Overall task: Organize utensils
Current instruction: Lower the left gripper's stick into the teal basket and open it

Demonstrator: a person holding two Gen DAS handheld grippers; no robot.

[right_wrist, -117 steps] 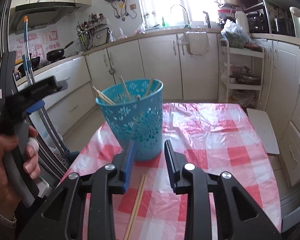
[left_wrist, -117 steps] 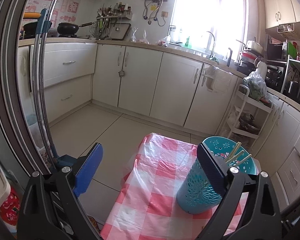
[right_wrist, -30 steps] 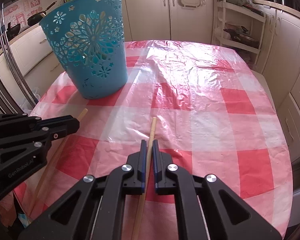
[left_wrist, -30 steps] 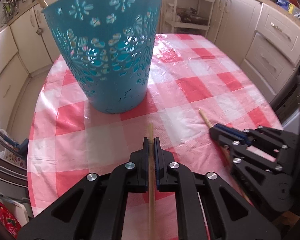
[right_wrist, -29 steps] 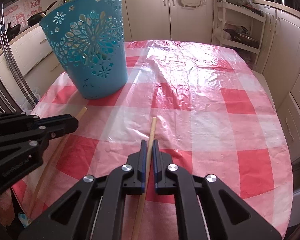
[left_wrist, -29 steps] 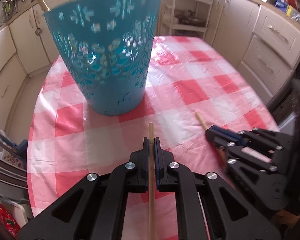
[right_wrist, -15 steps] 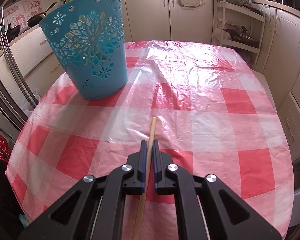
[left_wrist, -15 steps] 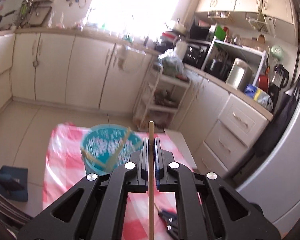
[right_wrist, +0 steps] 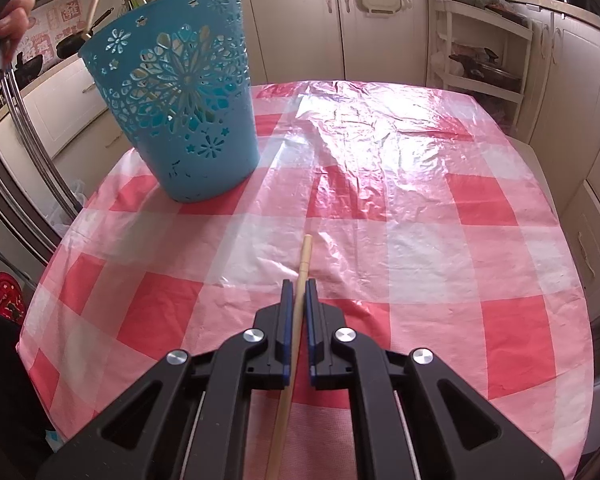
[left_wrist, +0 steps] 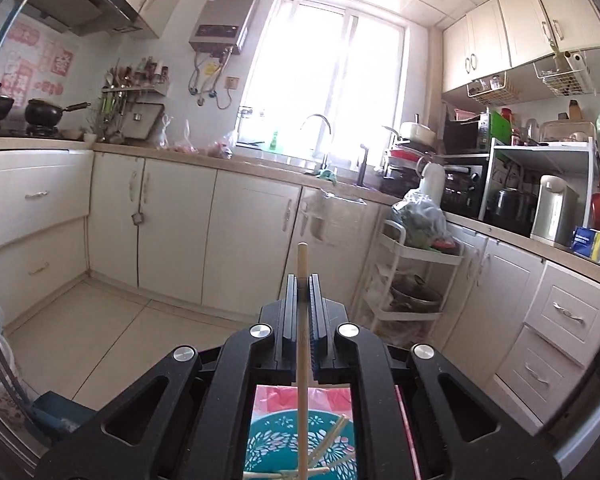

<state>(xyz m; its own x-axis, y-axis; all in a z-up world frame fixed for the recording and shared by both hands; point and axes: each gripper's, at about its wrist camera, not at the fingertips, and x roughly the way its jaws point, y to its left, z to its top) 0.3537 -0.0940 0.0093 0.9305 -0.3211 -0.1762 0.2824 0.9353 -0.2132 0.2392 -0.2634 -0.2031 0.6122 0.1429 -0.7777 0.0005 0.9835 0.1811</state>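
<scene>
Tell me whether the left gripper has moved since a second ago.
Yes. The left gripper, shut on a chopstick, rose: the blue basket, earlier ahead of its fingers on the table, now shows below them, with kitchen cabinets ahead.

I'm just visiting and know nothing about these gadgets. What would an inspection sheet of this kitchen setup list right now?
Surface: round table with red-checked cloth under clear plastic.
Job's things: teal basket standing on the cloth, chopsticks inside; one chopstick in the left gripper, above the basket; another chopstick in the right gripper, low over the cloth.
Clutter: nothing seen on the cloth.
Grippers: both shut on their chopsticks.
Cables: nothing seen.
Surroundings: cream cabinets, bright window, white trolley.
</scene>
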